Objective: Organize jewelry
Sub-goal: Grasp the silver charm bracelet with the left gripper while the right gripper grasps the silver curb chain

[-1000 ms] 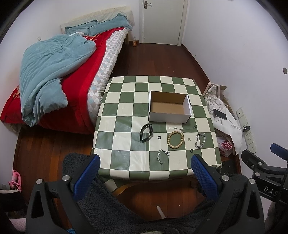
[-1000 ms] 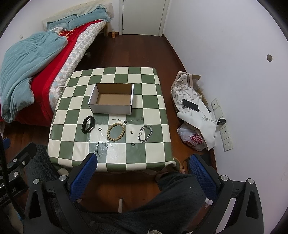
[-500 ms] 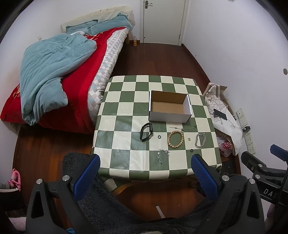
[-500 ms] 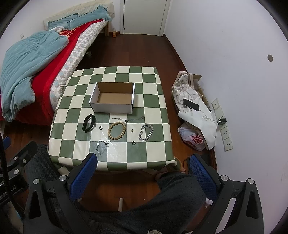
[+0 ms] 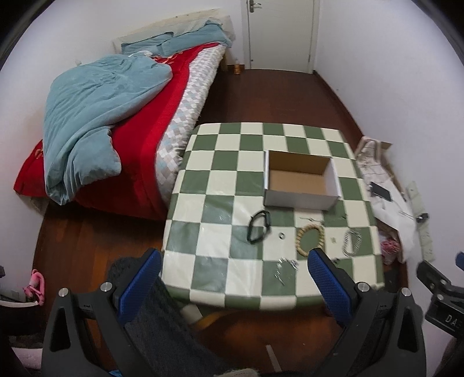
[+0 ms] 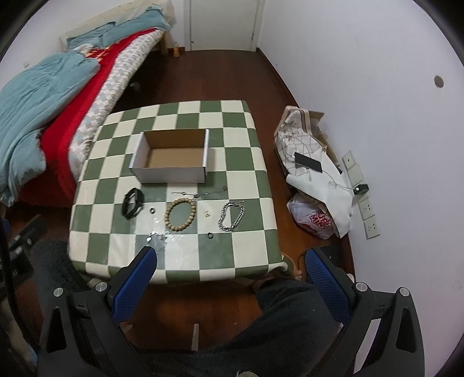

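The left gripper [image 5: 233,277] and the right gripper [image 6: 230,274] both hung spread wide with nothing between their blue pads, above the near edge of the green-and-white checked table [image 6: 185,261]. On it, the jewelry lay in a loose row at twelve o'clock from the right gripper: black band [image 6: 132,202], small ring [image 6: 152,210], wooden bead bracelet [image 6: 180,214] and silver chain bracelet [image 6: 231,216], with the open cardboard box [image 6: 171,158] beyond them. A bed [image 6: 37,95] with a teal blanket stood at ten o'clock on the dark wood floor [image 6: 208,78], bags [image 6: 313,174] lay at two o'clock against the white wall, and a white door [image 6: 223,23] closed the far end.
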